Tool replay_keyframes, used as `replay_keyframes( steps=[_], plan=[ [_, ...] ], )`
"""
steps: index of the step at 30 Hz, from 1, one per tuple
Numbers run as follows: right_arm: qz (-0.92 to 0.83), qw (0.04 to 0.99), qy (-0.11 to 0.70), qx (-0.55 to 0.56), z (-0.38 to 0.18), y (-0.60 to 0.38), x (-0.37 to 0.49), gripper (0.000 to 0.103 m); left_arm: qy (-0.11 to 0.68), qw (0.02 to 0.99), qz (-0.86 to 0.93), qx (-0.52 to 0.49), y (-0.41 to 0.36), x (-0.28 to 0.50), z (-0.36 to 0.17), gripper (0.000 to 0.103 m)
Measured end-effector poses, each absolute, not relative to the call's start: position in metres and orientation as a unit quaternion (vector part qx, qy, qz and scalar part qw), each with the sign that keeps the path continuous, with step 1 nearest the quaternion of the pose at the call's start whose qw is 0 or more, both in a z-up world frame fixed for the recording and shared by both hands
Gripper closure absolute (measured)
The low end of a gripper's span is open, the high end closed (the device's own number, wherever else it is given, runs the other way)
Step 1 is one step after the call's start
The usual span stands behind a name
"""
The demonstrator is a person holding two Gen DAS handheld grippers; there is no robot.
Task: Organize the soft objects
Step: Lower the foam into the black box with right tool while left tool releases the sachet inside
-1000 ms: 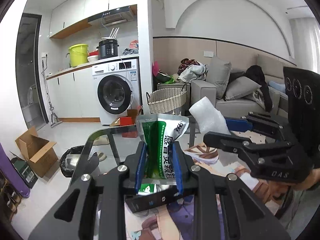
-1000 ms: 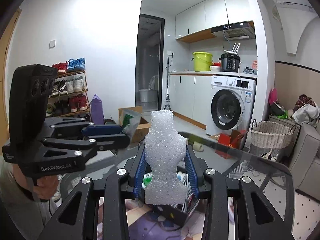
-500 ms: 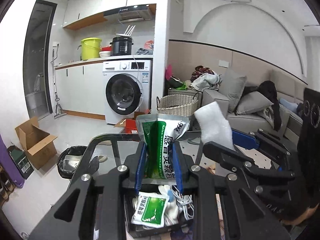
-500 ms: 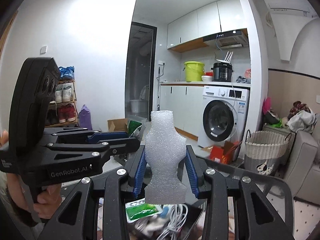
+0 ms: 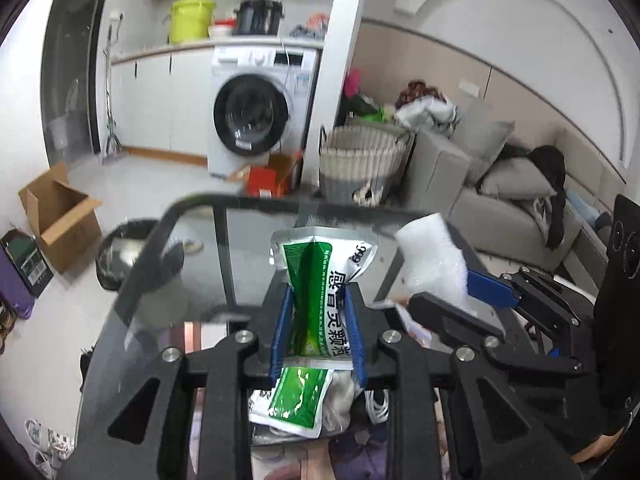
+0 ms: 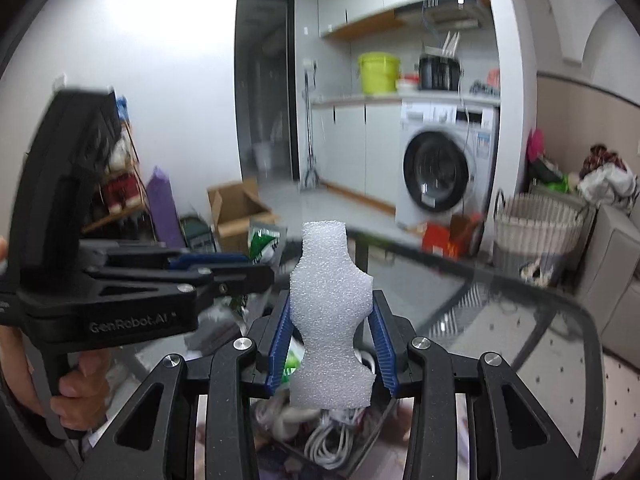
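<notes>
Side by side, both hand-held grippers [image 5: 318,332] [image 6: 331,338] level

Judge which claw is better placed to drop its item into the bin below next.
Slightly the left, as a judgement. The left claw pinches the green sachet directly above another sachet already in the bin. The right claw holds the foam piece above white cables, also close.

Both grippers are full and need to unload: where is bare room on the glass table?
Bare glass lies along the table edge ahead of the sachet, and by the rounded corner right of the foam. Crowded: the tray below both grippers, heaped with cables and a second sachet.
</notes>
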State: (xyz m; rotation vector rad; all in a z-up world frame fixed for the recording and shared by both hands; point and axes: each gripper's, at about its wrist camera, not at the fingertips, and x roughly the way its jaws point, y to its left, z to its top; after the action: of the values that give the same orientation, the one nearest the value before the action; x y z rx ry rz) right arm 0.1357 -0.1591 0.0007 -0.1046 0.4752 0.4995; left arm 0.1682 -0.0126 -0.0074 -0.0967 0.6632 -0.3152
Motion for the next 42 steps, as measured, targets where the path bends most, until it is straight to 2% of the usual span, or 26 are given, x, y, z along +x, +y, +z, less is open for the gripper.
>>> replay_keyframes(
  steps=[7, 24, 32, 39, 42],
  plan=[
    [0.240, 0.915, 0.323, -0.031, -0.036, -0.162, 0.160, 0.066, 0.399, 0.903, -0.154, -0.041, -0.025, 0.183, -0.033, 0.078],
    [0.237, 0.882, 0.401, -0.070, -0.087, -0.155, 0.172, 0.066, 0.483, 0.866, -0.126, -0.024, -0.035, 0.189, -0.077, 0.078],
    [0.226, 0.877, 0.407, -0.120, -0.092, -0.155, 0.171, 0.066, 0.486, 0.862, -0.142, -0.013, -0.045, 0.177, -0.081, 0.078],
    [0.248, 0.861, 0.431, -0.103, -0.095, -0.153, 0.167, 0.066, 0.481, 0.866, -0.134, -0.012, -0.039, 0.179, -0.080, 0.077],
    [0.247, 0.863, 0.430, -0.095, -0.092, -0.156, 0.168, 0.065, 0.469, 0.874, -0.128, -0.008, -0.039, 0.174, -0.079, 0.069]
  ],
)
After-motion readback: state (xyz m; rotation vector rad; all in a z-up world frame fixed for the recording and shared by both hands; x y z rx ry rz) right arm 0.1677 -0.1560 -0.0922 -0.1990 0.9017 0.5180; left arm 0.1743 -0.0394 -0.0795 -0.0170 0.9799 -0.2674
